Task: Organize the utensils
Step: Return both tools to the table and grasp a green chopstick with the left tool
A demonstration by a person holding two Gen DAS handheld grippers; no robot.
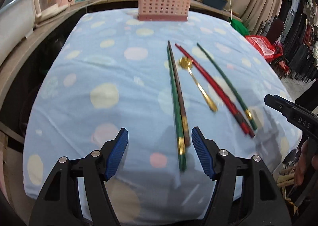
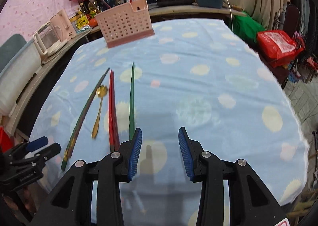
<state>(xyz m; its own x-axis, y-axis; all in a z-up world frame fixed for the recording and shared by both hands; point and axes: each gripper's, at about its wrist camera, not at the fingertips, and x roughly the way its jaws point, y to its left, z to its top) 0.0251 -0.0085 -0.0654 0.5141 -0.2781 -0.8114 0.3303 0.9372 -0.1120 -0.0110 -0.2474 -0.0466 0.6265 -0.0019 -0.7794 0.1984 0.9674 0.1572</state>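
Thin, stiff, light lacquered green and brown chopsticks lie mid-surface beside a small gold metal spoon, slippery, best pinched near their thick gold-banded ends, with left gripper and right gripper fingers spread, empty.
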